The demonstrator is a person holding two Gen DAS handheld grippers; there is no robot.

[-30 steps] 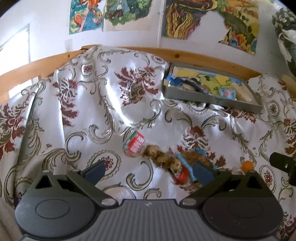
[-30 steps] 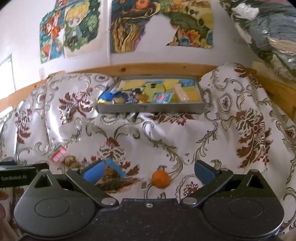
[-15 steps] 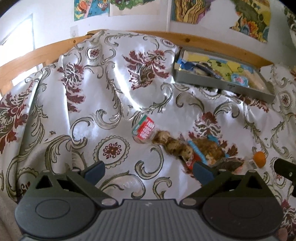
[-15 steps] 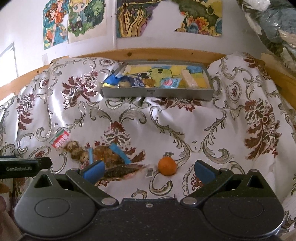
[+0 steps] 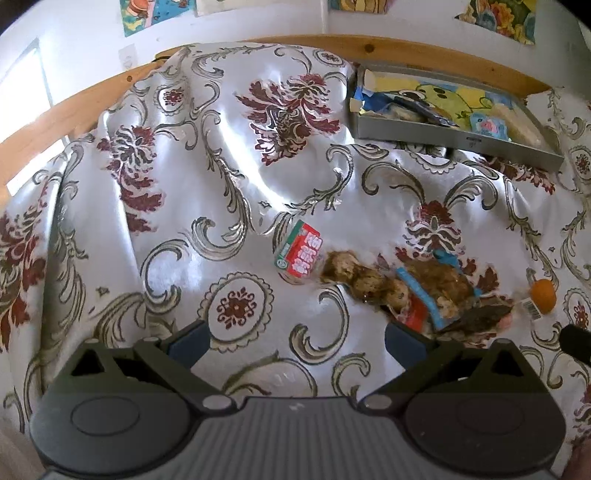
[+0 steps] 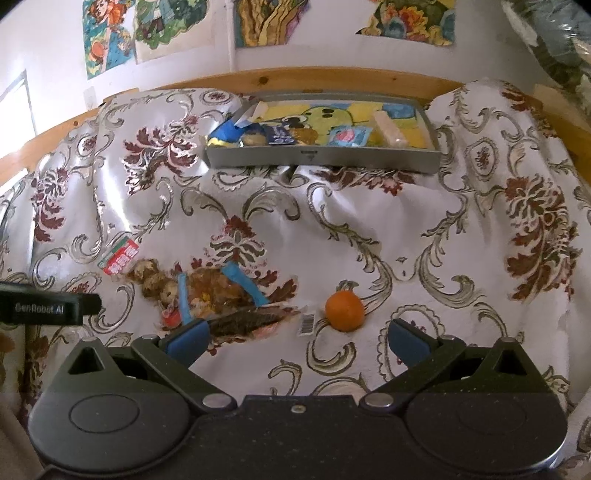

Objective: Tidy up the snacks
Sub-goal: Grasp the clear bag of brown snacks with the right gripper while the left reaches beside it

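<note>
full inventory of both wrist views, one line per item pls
grey tray: 1, grey with a yellow cartoon liner, far side of the cloth by the wooden rail; holds several wrapped snacks
orange ball: 1, orange, on the cloth just ahead of the right gripper
barcode tag: 1, white, beside the orange ball
snack packets: a loose pile, brown contents with red and blue wrappers, mid cloth; count unclear
floral cloth: 1, white with maroon and grey pattern
wooden rail: 1, light wood, behind the cloth
posters: several, multicoloured, on the wall
left gripper: open, empty, blue pads
right gripper: open, empty, blue pads
</note>
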